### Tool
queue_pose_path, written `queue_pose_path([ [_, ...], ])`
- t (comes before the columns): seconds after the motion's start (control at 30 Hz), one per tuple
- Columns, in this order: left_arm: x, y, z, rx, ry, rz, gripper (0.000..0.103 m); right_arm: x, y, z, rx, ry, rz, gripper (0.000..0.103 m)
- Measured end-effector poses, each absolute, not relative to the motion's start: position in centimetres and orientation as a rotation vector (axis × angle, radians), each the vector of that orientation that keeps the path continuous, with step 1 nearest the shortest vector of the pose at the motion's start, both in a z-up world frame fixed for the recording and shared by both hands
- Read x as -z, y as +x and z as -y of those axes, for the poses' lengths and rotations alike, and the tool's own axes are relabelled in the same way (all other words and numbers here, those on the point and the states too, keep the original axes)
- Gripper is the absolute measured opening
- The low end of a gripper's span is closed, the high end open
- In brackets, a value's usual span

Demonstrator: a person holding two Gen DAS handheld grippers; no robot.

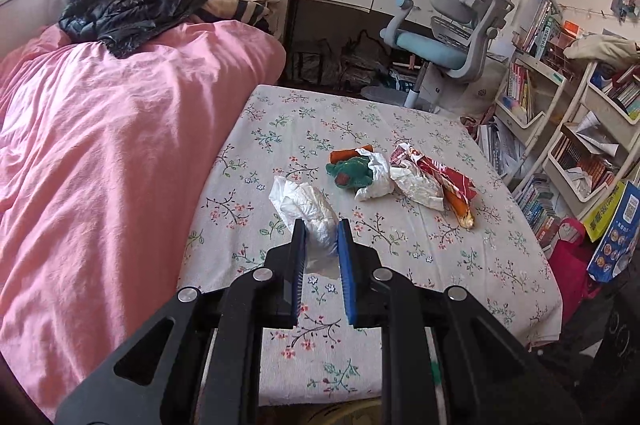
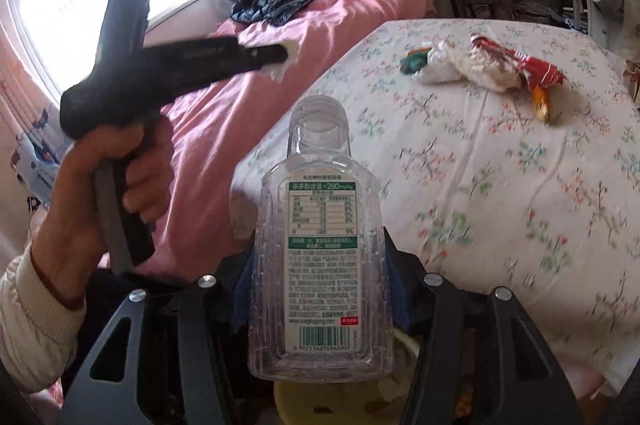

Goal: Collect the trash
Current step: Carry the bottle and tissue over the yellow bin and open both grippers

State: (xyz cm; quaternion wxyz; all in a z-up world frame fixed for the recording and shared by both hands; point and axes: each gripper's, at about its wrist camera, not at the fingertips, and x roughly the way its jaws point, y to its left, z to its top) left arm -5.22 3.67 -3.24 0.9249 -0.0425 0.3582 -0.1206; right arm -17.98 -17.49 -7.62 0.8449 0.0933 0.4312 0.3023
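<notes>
My left gripper [image 1: 321, 231] is shut on a crumpled white tissue [image 1: 308, 211] and holds it above the floral tablecloth [image 1: 400, 245]. It also shows in the right wrist view [image 2: 280, 59], raised over the bed edge with the tissue [image 2: 285, 63] at its tip. My right gripper [image 2: 320, 257] is shut on an empty clear plastic bottle [image 2: 320, 245], mouth pointing away, above a yellow bin [image 2: 340, 401]. A pile of trash lies on the table: a green and orange wrapper [image 1: 348, 173], white paper [image 1: 412, 185] and a red wrapper [image 1: 440, 177]. The pile also shows in the right wrist view [image 2: 480, 69].
A bed with a pink duvet [image 1: 100, 145] and a black jacket [image 1: 128, 13] lies left of the table. A grey and blue desk chair [image 1: 452, 25] and a desk stand behind. Bookshelves [image 1: 560, 129] crowd the right side.
</notes>
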Motion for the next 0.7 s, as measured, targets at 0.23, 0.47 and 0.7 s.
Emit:
queue_pose_path([
  [0.23,3.5,-8.3,-3.2,0.259,-0.061,-0.736,0.015,11.8,-22.5,14.6,-0.66,0.076,-1.069,0.054],
  [0.47,4.8,-11.4,-2.6,0.281,-0.046,-0.773,0.015,13.5,-22.8,14.5,-0.59,0.038,-1.12,0.065],
  [0.7,7.7,-15.5,-0.5,0.338,0.006,-0.859,0.015,12.0,-22.3,17.4,-0.395,0.105,-0.983,0.083],
])
